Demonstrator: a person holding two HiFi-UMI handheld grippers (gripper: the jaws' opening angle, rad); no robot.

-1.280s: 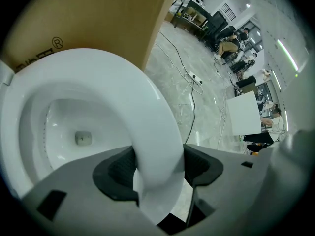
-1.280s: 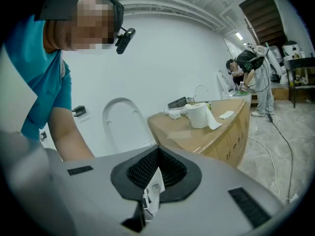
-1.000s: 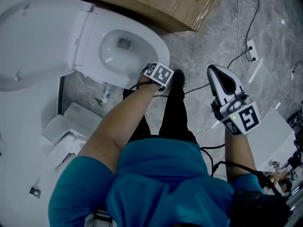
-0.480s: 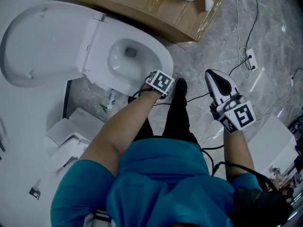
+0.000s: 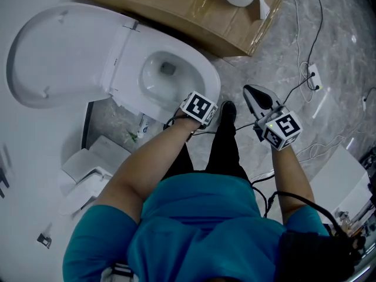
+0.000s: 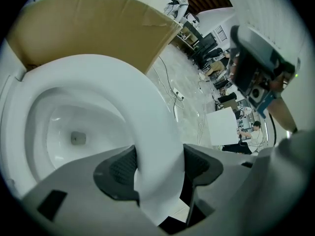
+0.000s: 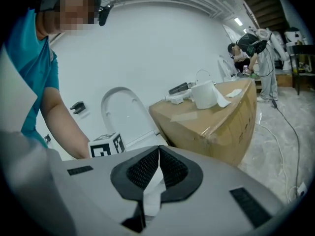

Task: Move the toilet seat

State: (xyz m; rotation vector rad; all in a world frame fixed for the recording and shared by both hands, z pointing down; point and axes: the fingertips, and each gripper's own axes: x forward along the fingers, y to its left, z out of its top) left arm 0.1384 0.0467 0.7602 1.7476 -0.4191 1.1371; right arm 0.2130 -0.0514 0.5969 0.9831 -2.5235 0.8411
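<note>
The left gripper point(image 6: 156, 173) clamps the toilet seat point(image 6: 147, 127) at its front edge. The right gripper point(image 7: 158, 167), jaws together, hangs over bare floor point(image 5: 329, 51) beside the cardboard box point(image 5: 176, 7).

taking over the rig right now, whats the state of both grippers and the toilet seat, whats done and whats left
Left gripper: shut on the toilet seat, a pad on either side of its front part.
Right gripper: shut, with what looks like a white paper scrap pinched between the pads. It is held off to the side, touching nothing of the toilet.
Things: the seat lies low over the bowl; the lid is open, tipped back.
Done: seat gripped at the front.
Left: move the seat, probably swinging it up toward the lid, then let go.
</note>
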